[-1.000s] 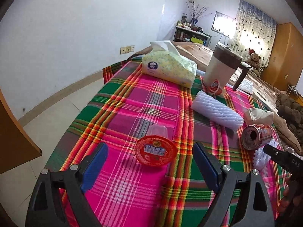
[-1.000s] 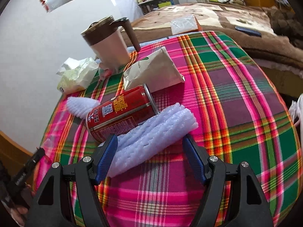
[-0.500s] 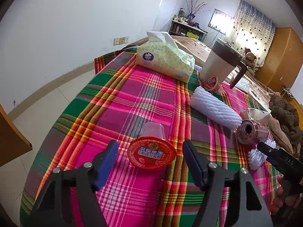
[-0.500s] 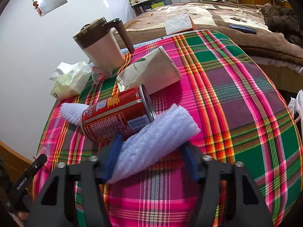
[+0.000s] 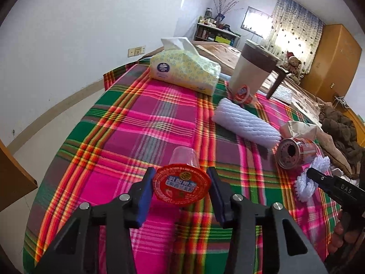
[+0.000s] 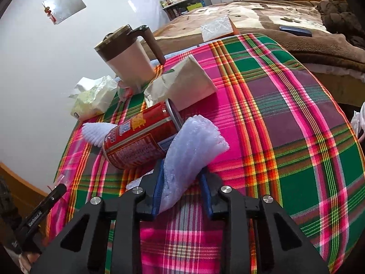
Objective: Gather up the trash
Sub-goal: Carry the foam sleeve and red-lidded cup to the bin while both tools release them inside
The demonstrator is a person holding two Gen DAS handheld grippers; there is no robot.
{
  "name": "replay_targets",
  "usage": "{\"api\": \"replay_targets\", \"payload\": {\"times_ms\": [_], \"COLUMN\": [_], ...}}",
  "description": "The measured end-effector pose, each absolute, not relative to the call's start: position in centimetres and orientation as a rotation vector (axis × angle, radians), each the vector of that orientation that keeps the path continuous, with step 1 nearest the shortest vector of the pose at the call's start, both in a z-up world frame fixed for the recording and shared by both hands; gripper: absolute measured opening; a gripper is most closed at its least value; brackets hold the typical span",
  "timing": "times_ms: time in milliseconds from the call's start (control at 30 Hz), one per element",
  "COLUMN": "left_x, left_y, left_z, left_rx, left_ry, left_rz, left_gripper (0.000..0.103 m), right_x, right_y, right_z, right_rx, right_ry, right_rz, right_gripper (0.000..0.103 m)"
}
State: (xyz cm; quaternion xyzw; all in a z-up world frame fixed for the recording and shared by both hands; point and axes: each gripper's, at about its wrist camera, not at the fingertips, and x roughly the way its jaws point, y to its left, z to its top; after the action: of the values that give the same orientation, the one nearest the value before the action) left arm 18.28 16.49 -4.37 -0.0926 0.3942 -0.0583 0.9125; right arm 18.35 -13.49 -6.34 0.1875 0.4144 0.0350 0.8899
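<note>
My left gripper (image 5: 180,187) is shut on a clear plastic cup with a red foil lid (image 5: 181,186), held just above the plaid tablecloth (image 5: 141,123). My right gripper (image 6: 181,182) is shut on a white foam net sleeve (image 6: 191,150) and squeezes its near end. A red can (image 6: 136,141) lies on its side against that sleeve; it also shows in the left wrist view (image 5: 294,151). A second foam sleeve (image 5: 246,123) lies further back, a crumpled paper bag (image 6: 182,84) behind the can.
A tissue pack (image 5: 184,70) and a beige mug with a brown lid (image 5: 251,70) stand at the far side, a small red-lidded cup (image 5: 243,93) at the mug's base. A bed with a brown blanket (image 6: 296,29) lies beyond the table.
Both grippers have closed: the left on the red-lidded cup, the right on the foam sleeve, which is now squeezed and tilted upward. Both moved slightly forward.
</note>
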Motion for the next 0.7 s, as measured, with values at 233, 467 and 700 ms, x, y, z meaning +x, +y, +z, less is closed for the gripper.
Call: {"api": "replay_targets", "payload": {"times_ms": [233,467,700], "left_x": [17.0,15.3,14.0], "left_y": [15.0,12.5,10.3], "left_z": [-4.0,-2.8,-1.8], "left_rx": [-0.176,-0.136,-0.108], "left_ry": [0.806,0.778,0.751], "left_rz": [-0.152,-0.205,-0.241], "left_gripper": [0.047,0.047,0.047], "right_x": [17.5,16.3,15.1], "right_y": [-13.1,-13.3,-13.9], "right_z": [-5.8,-5.4,-4.7], "right_rx": [0.353,0.302,0.28], "right_ry": [0.847,0.841,0.831], "right_rz": [0.112,0.138,0.154], "right_gripper": [0.028,0.028,0.028]}}
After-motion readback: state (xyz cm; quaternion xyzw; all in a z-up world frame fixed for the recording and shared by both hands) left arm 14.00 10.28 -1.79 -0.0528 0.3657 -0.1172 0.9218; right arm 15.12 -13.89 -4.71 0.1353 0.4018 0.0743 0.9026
